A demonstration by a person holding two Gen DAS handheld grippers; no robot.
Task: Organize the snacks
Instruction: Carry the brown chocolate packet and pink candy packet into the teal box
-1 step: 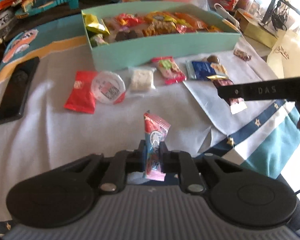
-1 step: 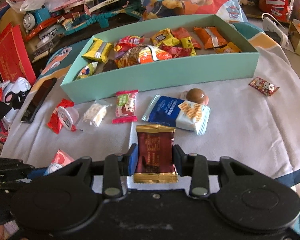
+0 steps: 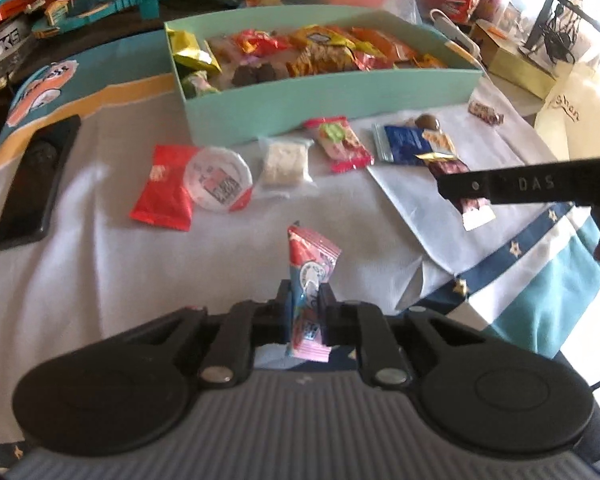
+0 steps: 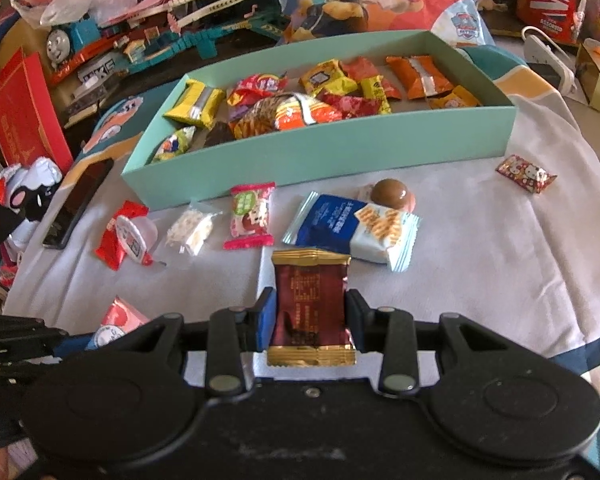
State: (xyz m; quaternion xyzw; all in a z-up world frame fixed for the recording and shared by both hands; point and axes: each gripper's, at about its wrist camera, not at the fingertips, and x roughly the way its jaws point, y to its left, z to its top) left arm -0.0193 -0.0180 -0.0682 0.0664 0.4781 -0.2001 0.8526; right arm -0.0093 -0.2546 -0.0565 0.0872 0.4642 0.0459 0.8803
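Snacks: left wrist view, lower centre, left gripper (image 3: 304, 308) clenched on a pink-and-blue candy packet (image 3: 310, 276), held upright by its lower half; it could pivot or slip. Teal box (image 3: 332, 96) sits upper centre, part full. Right wrist view: right gripper (image 4: 310, 316) grasps a maroon packet (image 4: 310, 304), lower centre. 6 or so loose snacks, count uncertain through blur, lie before the box; a low carry could snag its near wall.

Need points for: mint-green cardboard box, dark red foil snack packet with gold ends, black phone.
mint-green cardboard box (image 4: 340, 152), right wrist view, bare front wall.
dark red foil snack packet with gold ends (image 4: 310, 300), right wrist view, middle of its printed face, between the fingers.
black phone (image 3: 36, 184), left wrist view, centre of its flat face.
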